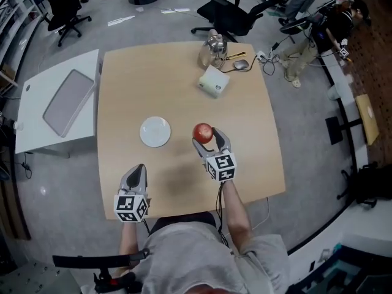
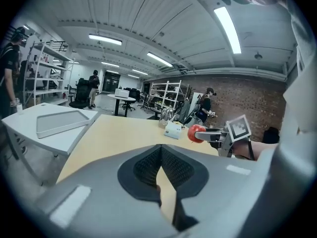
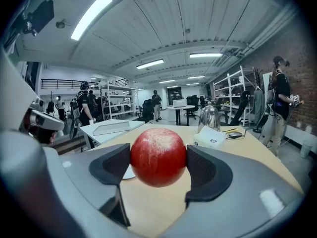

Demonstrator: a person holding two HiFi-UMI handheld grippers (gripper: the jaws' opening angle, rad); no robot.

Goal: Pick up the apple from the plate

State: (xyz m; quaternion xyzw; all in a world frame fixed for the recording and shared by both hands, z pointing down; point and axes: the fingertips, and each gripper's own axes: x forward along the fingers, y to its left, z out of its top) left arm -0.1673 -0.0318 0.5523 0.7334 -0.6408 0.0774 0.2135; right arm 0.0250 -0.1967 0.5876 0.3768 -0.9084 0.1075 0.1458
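Pinching the glossy round red apple [image 3: 158, 156] between our right gripper's [image 1: 209, 141] ribbed black pads [image 3: 205, 170] mid-frame, we are holding our left gripper's [image 1: 140, 167] jaws pressed together at lower left.

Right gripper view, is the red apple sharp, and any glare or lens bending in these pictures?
Right gripper view: the round red apple is sharp, with a pale sheen on top, no harsh glare; the corners go dark and lines curve. Left gripper view: same dark rim, and the ceiling light strip is washed out white. Head view: even light, a faint shadow on the light wooden table.
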